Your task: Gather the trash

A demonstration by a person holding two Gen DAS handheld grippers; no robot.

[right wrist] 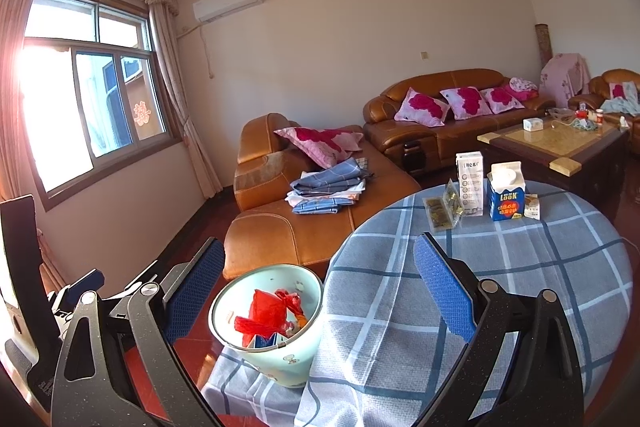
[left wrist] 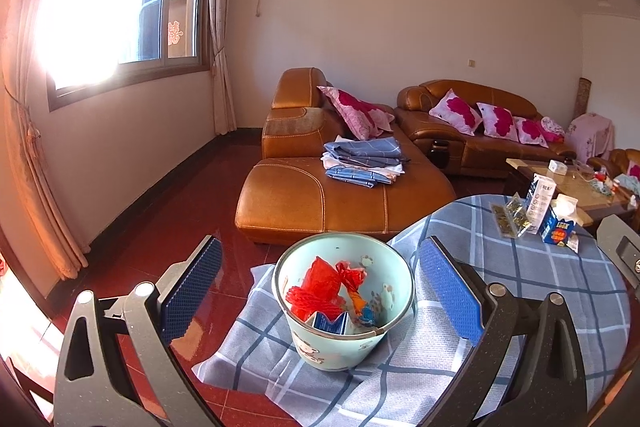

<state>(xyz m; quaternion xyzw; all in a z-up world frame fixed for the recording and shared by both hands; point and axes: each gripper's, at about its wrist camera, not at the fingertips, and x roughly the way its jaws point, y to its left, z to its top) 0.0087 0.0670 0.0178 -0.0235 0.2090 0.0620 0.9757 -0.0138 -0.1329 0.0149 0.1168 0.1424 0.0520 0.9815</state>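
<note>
Both grippers [left wrist: 320, 283] [right wrist: 316, 287] gape empty; blue carton [right wrist: 505, 197] on the table [right wrist: 520, 287] reads "LOOK".

Round worktop [right wrist: 520, 287] under blue-grey plaid cloth [right wrist: 400, 307], cloth hanging over near edge. Far side, clustered: blue milk carton [right wrist: 505, 197], tall white box [right wrist: 470, 183] just left of it, clear packets [right wrist: 442, 211], small wrapper [right wrist: 532, 207] on right. Pale green bin [right wrist: 266, 327] at left edge on draped cloth.
</note>
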